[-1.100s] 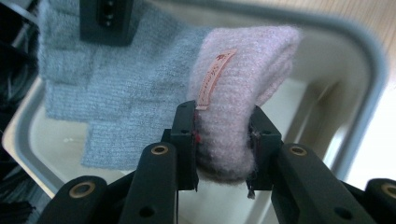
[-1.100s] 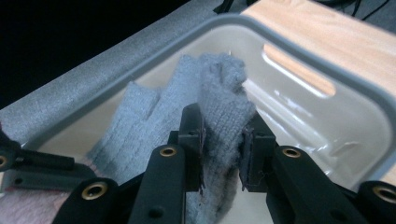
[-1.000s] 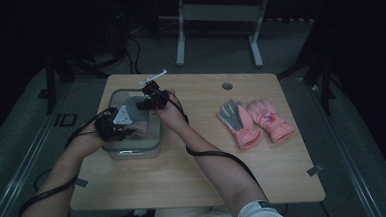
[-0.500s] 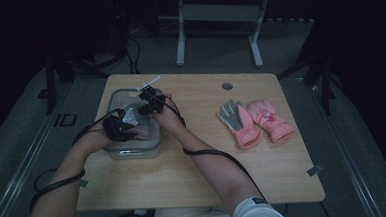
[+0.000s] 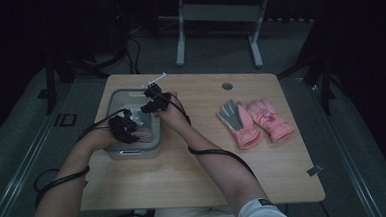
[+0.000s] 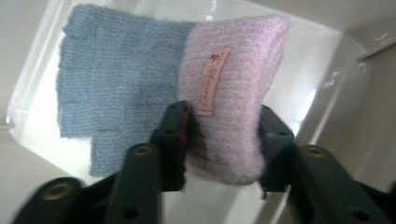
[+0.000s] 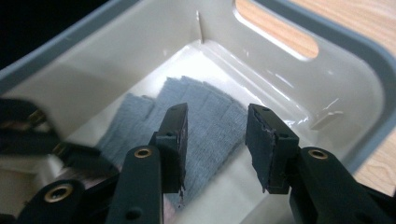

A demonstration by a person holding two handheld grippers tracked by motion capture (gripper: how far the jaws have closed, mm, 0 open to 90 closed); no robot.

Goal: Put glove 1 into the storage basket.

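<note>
- Two grippers dip into the bin (image 5: 133,152), where the knit glove (image 6: 121,88) lies flat.
- Left gripper (image 6: 222,126): jaws just widening, pink cuff (image 6: 233,93) still between them (pads barely touching).
- Right gripper (image 7: 215,140): opening, nothing held.
- Pink gloves (image 5: 254,120) lie well apart.

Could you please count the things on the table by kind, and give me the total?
Pink winter gloves: 2, side by side on the table's right part
Knit fingerless glove, blue with pink cuff: 1, inside the bin
Grey plastic bin: 1
Total: 4
</note>
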